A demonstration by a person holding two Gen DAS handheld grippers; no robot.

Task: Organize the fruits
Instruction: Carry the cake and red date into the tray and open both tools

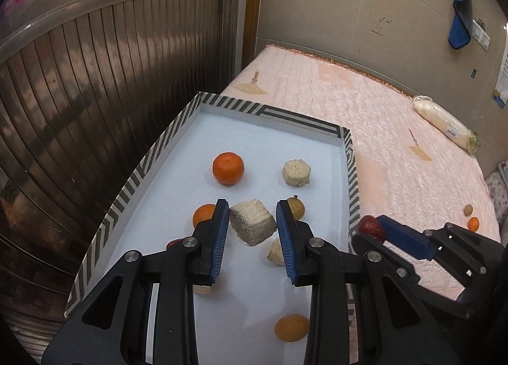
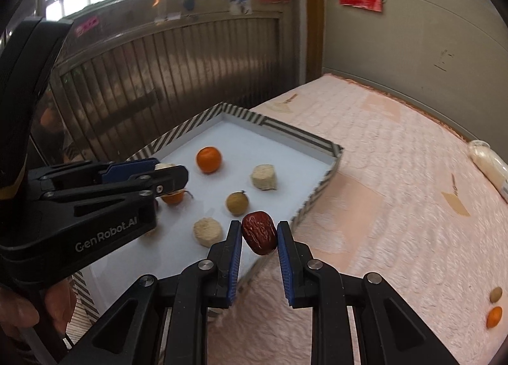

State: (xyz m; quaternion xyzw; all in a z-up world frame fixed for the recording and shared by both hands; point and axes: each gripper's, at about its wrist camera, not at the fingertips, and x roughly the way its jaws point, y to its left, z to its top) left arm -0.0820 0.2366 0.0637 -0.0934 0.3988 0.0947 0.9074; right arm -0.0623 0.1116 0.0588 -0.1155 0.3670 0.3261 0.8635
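A white tray with a striped rim (image 1: 350,174) (image 2: 330,171) lies on a pink bed. In it are two oranges (image 1: 228,168) (image 1: 204,214), brown longans (image 1: 297,207) (image 1: 291,327) and pale corn pieces (image 1: 297,172). My left gripper (image 1: 252,215) is shut on a corn piece (image 1: 252,222) above the tray; it also shows in the right wrist view (image 2: 165,171). My right gripper (image 2: 258,233) is shut on a red date (image 2: 259,232) over the tray's near right rim; the date shows in the left wrist view (image 1: 371,227).
A small orange (image 2: 494,316) and a longan (image 2: 495,294) lie on the bed (image 2: 397,190) at the right. A wrapped white vegetable (image 1: 446,123) lies near the wall. A metal ribbed door (image 1: 95,95) stands left of the tray.
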